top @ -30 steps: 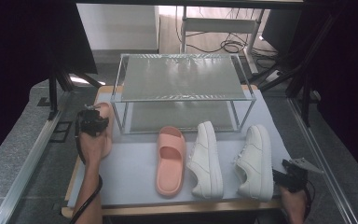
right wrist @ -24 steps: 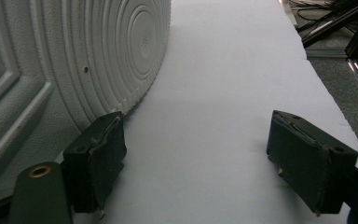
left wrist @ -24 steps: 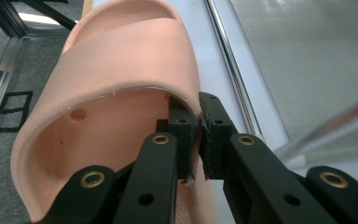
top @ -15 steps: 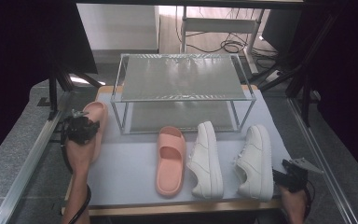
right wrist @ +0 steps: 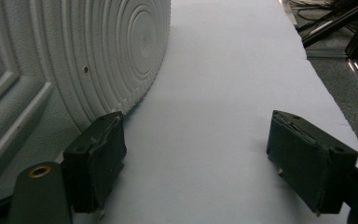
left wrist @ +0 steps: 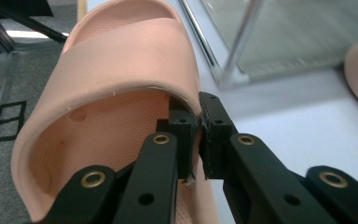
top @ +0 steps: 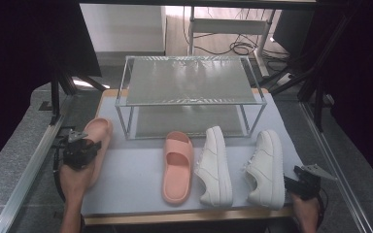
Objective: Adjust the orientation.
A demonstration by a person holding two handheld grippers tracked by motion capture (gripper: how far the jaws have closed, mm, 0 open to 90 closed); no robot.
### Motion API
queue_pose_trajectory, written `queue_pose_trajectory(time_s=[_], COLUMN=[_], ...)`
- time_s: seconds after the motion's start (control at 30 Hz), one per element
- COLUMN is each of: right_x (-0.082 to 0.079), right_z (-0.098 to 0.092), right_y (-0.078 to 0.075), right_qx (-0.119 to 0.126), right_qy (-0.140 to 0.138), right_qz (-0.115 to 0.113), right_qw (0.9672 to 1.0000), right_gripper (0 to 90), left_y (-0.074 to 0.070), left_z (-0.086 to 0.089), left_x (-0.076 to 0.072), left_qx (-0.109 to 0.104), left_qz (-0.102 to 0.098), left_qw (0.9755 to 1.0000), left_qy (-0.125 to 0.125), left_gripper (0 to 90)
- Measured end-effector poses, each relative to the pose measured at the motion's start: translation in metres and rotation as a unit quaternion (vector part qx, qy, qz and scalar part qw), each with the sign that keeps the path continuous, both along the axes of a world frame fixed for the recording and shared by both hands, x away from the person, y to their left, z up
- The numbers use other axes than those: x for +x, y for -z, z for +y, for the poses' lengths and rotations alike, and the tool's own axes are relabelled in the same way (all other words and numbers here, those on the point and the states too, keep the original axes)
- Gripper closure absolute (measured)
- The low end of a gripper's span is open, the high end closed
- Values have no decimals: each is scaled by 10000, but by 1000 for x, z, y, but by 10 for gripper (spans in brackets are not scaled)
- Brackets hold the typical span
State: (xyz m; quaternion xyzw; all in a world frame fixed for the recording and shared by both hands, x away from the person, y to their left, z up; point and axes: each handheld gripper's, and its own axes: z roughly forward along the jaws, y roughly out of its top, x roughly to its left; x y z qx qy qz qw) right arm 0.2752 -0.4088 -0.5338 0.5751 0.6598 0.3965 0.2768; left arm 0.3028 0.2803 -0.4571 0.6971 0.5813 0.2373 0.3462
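Fingers (left wrist: 214, 135) of left gripper (top: 80, 151) pinching pink slide's (left wrist: 121, 70) strap edge, mid-carry; next, setting beside its mate (top: 177, 165). Right fingers (right wrist: 98, 154) wide, idle.

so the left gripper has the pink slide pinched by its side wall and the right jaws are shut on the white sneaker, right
Not quite. The left gripper does pinch the pink slide by its side wall, but the right gripper holds nothing: the right gripper view shows its jaws wide apart over the bare white mat, with the white sneaker only beside one jaw.
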Motion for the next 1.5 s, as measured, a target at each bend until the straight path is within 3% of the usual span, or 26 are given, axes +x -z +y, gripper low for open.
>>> queue_pose_trajectory(time_s=[0.2,0.4,0.67,0.83,1.13,1.3,1.5], right_x=[0,0,0,0,0,0,0], right_z=[0,0,0,0,0,0,0], right_y=[0,0,0,0,0,0,0], right_qx=[6,6,5,6,7,6,7], right_qy=[5,5,5,5,5,5,5], right_qz=[5,5,5,5,5,5,5], right_qw=[10000,10000,10000,10000,10000,10000,10000], right_gripper=[194,194,194,194,194,195,194], left_y=[1,-2,-7,-8,-6,-6,-5], left_z=[-4,-12,-41,-58,-79,-90,-103], left_x=[-26,-43,-63,-62,-51,-40,-21], left_qx=[31,-32,2,22,-76,-178,-241], left_qz=[-17,-42,-51,-71,-89,-178,-224], left_qw=[9999,9995,9968,9944,9918,9915,9930], left_qy=[131,312,797,1056,1275,1274,1132], left_gripper=[849,849,848,847,848,848,848])
